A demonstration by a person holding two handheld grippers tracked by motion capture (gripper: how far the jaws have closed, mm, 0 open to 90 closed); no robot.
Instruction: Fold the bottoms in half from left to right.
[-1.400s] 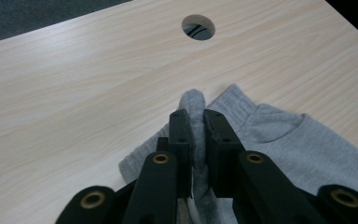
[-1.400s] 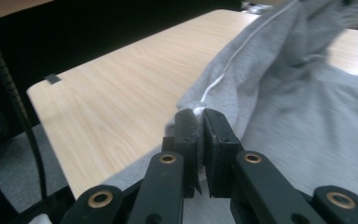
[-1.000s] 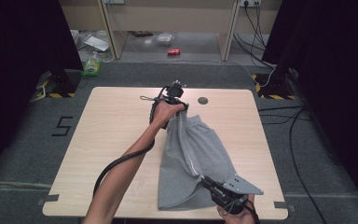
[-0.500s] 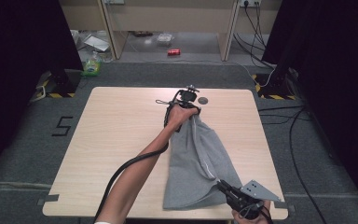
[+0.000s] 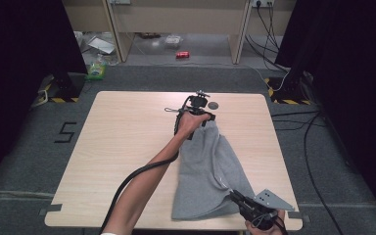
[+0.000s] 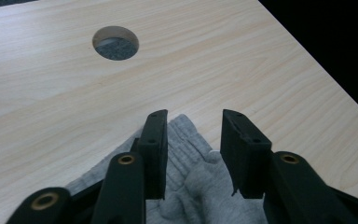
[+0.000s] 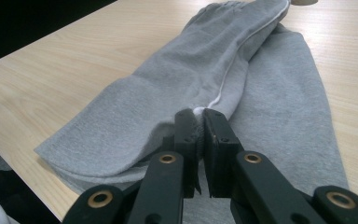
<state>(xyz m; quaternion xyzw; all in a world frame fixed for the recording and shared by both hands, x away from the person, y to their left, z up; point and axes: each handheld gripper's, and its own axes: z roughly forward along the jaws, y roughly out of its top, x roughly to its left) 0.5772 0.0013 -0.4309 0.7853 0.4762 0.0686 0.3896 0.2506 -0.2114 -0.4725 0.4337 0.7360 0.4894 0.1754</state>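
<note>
A grey garment [image 5: 210,166] lies lengthwise on the wooden table [image 5: 127,137], reaching from the near edge towards the far side. My left gripper [image 5: 206,116] is at its far end. In the left gripper view its jaws [image 6: 193,116] have just been opening and stand apart over the ribbed grey corner [image 6: 186,140], which rests loose between them. My right gripper [image 5: 235,196] is at the near right corner of the table. In the right gripper view it [image 7: 200,114] is shut on a fold of the grey garment [image 7: 205,70] beside a white seam.
A round cable hole [image 5: 213,105] in the tabletop lies just beyond the left gripper, also in the left gripper view [image 6: 115,43]. The table's right edge runs close to the garment. Bare wood spreads to the left. Cables and clutter lie on the floor beyond the table.
Both hands have shifted to the right, carrying the garment with them. It now lies straighter and more stretched between the two grippers. Over the last half second both hands barely moved.
</note>
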